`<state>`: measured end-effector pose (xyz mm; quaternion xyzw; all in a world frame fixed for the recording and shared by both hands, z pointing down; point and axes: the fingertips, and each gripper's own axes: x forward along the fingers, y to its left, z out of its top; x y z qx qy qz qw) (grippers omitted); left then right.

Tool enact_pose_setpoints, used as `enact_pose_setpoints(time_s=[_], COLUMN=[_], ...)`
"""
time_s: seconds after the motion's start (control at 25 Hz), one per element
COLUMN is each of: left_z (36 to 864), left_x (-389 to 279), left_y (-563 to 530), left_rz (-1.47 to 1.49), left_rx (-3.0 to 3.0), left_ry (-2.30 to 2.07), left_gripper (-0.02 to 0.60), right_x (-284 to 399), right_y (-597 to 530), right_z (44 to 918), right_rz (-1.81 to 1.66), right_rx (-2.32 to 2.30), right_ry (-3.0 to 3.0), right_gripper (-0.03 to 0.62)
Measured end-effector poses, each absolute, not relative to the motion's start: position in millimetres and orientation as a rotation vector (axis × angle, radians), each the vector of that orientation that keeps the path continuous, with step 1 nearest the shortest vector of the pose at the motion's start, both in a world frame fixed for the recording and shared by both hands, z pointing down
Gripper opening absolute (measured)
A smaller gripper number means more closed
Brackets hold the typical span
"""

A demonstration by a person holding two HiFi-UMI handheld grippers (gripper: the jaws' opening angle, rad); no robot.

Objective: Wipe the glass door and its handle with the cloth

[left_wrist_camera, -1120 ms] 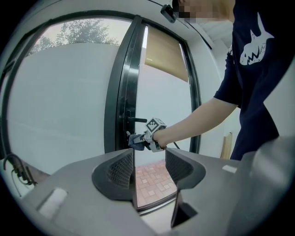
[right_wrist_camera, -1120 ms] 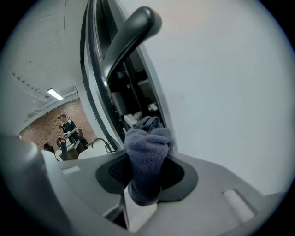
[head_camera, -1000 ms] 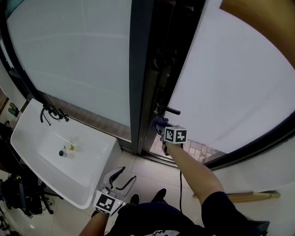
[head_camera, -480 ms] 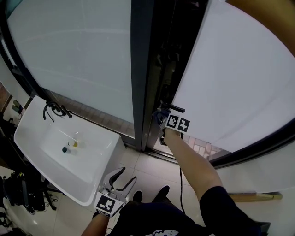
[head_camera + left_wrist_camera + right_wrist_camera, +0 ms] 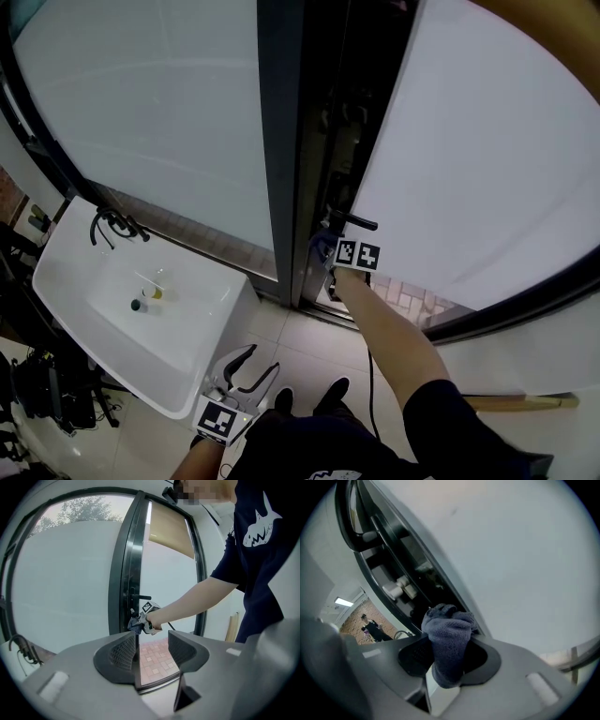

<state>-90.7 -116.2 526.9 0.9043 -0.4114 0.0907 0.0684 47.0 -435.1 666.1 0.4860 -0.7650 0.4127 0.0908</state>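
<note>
The cloth [image 5: 447,639], a bluish knitted fabric, is pinched between the jaws of the right claw [image 5: 446,656], with a bunched wad standing out ahead of the jaw tips. The wad is held just below the handle [image 5: 354,222], at the dark edge of the glass door [image 5: 469,169]; whether it touches the metal cannot be determined. The left claw [image 5: 152,651] is held low, well below and to the left of the handle, with its jaws spread and nothing between them. The cloth is judged to be light, soft and fully compliant: it should fold around the bar of the handle and flatten against the pane, but it may be dragged out of the jaws if pressed hard while sliding. It is best gripped by its bunched middle, with enough fabric left protruding to keep the hard jaw tips off the glass. The handle is judged rigid and smooth. The pane is judged stiff, slick and breakable, so light, even pressure is advised.
</note>
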Motion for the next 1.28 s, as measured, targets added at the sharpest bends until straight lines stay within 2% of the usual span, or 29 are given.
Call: enact_pose_setpoints(time_s=[0.44, 0.96, 1.28], left_z=[522.9, 529.8, 522.6], left_x=[-95.0, -99.0, -101.8], left_y=[-120.5, -122.9, -117.4], left_rz=[0.259, 0.273, 0.262], left_rx=[2.724, 2.712, 2.744], left_ry=[-1.262, -1.272, -1.244], left_gripper=[0.209, 0.209, 0.209], right_x=[50.9, 35.5, 43.3], right_y=[-430.0, -444.0, -403.9], right_z=[611.0, 649.0, 665.5], right_rz=[1.147, 1.03, 0.981], right_rx=[1.472, 1.417, 1.383], right_ry=[-2.448, -2.304, -2.303], right_gripper=[0.135, 0.135, 0.135])
